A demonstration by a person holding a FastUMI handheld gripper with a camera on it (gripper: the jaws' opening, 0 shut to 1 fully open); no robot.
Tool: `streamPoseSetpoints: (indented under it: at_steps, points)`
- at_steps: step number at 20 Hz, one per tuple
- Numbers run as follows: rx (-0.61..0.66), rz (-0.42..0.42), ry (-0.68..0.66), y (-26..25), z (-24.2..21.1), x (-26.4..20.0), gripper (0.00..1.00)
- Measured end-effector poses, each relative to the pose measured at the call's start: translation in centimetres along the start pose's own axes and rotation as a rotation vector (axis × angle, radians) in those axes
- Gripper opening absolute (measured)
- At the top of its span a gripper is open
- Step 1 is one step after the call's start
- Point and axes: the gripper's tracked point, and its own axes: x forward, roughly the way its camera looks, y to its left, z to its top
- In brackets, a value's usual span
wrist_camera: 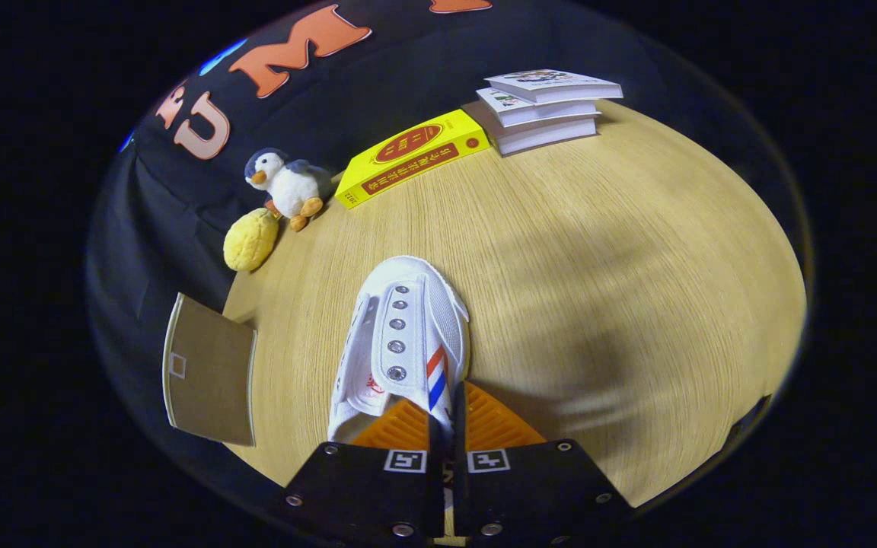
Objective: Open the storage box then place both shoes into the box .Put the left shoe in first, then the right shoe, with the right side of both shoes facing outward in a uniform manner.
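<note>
gripper clamped on shoe side at bottom center of frame, shoe over table, toe pointing up-frame.

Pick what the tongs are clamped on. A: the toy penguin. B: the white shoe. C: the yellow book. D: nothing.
B: the tongs are closed on the side wall of the white shoe, at its heel end by the striped mark.
</note>
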Motion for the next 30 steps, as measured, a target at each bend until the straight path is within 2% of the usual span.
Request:
streamPoseSetpoints:
  at_steps: [5,8,15,21,30]
  points:
    - [0.049,0.045,-0.076,3.9,2.1,-2.2,0.05]
    - [0.019,0.039,-0.131,6.7,4.3,-4.0,0.05]
    - [-0.036,0.109,-0.196,15.9,6.6,-8.0,0.05]
    - [-0.086,0.162,-0.16,24.5,4.6,-9.5,0.05]
    - [-0.177,0.236,-0.062,37.8,-1.0,-8.5,0.05]
